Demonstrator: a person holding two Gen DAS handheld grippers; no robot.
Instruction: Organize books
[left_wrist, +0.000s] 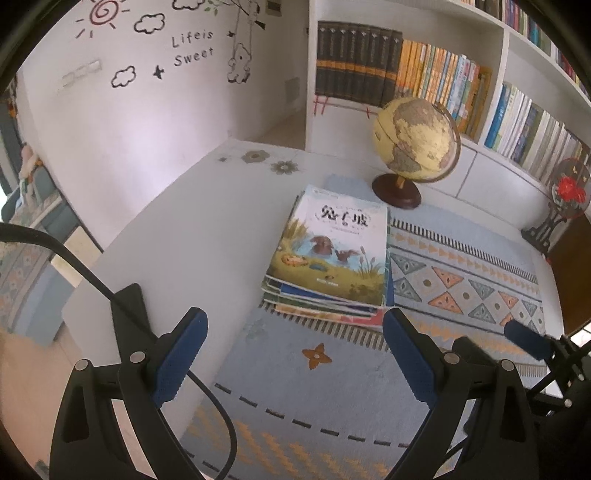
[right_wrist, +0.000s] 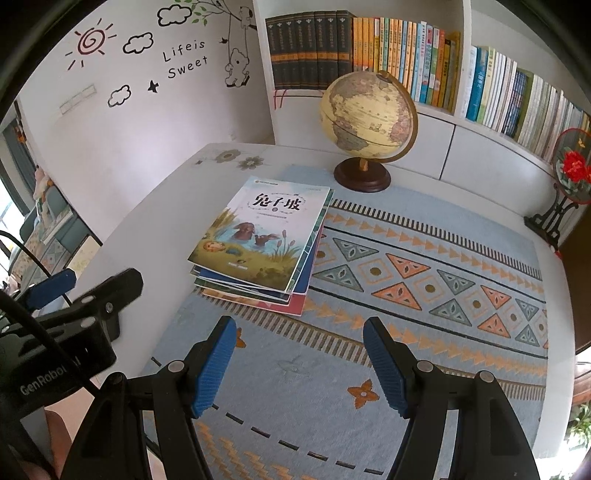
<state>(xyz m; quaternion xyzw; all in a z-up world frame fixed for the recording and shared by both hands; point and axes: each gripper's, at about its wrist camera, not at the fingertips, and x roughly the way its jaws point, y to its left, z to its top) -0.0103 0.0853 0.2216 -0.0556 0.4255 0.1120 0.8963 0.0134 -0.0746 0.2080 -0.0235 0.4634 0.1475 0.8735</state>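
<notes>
Lying on the patterned mat (right_wrist: 424, 236), the stack of books (right_wrist: 258, 240) was ahead of both grippers, its long axis running near to far. The left gripper (left_wrist: 295, 354) and right gripper (right_wrist: 299, 362) stood wide, holding nothing; the left seemed nearer.

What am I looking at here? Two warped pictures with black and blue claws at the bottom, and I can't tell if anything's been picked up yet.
Those claws are two hand-held grippers, one in each of a person's hands, each with a wide-angle camera looking along its fingers. One picture is from the left gripper, the other from the right gripper. Both stand open and hold nothing. On the table lies a patterned mat with a stack of books at its edge, untouched. Behind the stack stands a globe, and a bookshelf fills the wall behind it.
</notes>
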